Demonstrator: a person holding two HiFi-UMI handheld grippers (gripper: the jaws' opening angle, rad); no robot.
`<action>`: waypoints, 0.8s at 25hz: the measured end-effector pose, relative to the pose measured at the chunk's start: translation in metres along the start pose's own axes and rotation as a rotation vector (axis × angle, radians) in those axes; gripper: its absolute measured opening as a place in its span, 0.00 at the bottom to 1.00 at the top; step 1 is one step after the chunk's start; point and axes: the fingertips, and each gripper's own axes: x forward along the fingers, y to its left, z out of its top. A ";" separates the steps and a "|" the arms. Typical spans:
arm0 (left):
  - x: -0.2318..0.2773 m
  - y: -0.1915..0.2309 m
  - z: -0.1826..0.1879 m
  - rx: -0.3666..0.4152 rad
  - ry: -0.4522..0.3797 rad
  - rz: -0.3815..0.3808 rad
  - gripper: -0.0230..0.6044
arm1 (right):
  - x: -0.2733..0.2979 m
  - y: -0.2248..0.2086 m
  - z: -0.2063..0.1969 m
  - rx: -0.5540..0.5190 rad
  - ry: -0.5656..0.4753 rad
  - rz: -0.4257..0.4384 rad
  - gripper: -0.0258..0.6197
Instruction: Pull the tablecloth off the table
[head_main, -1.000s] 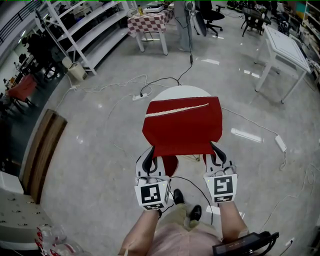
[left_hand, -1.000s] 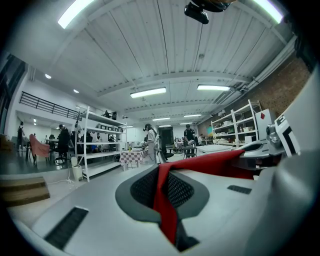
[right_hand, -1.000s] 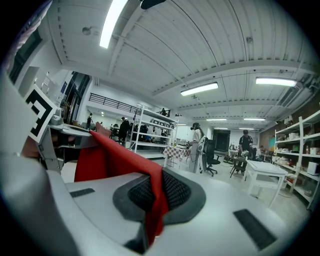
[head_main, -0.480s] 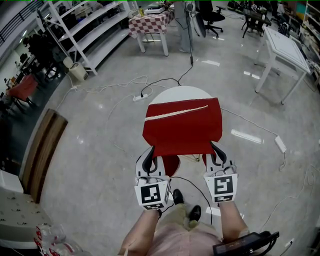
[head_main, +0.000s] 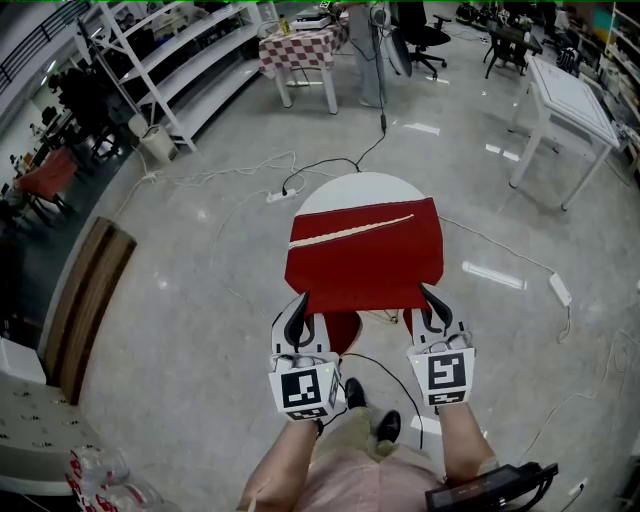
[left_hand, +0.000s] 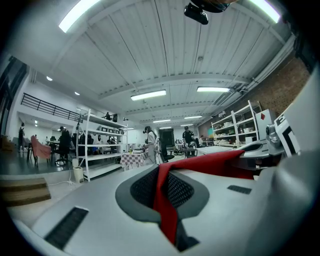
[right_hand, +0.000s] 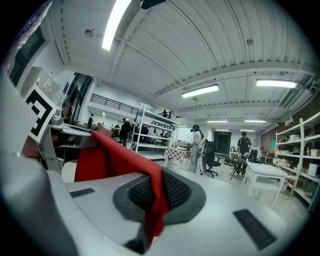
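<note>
One tablecloth (head_main: 365, 255), one round table (head_main: 350, 186), two grippers (head_main: 300, 305) (head_main: 430, 298), two shoes (head_main: 357, 392).

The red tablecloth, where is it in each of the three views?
Head view: tablecloth at centre, lying over the round table.
Left gripper view: tablecloth lower centre, clamped between the jaws, stretching right.
Right gripper view: tablecloth lower left, clamped between the jaws.
Shared landmark: the checkered table in the background of all three.

Glossy grey floor (head_main: 180, 330), trailing cables (head_main: 340, 158), white shelving (head_main: 170, 60), checkered table (head_main: 300, 42).
</note>
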 end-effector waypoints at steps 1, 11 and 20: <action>-0.001 0.000 0.000 -0.001 -0.001 0.001 0.09 | -0.001 0.001 0.000 0.000 -0.001 0.001 0.08; -0.007 -0.009 0.004 0.004 -0.008 0.002 0.09 | -0.011 -0.005 0.000 0.002 -0.004 0.003 0.08; -0.010 -0.019 0.010 0.011 -0.015 -0.003 0.09 | -0.019 -0.012 0.002 0.005 -0.013 -0.002 0.08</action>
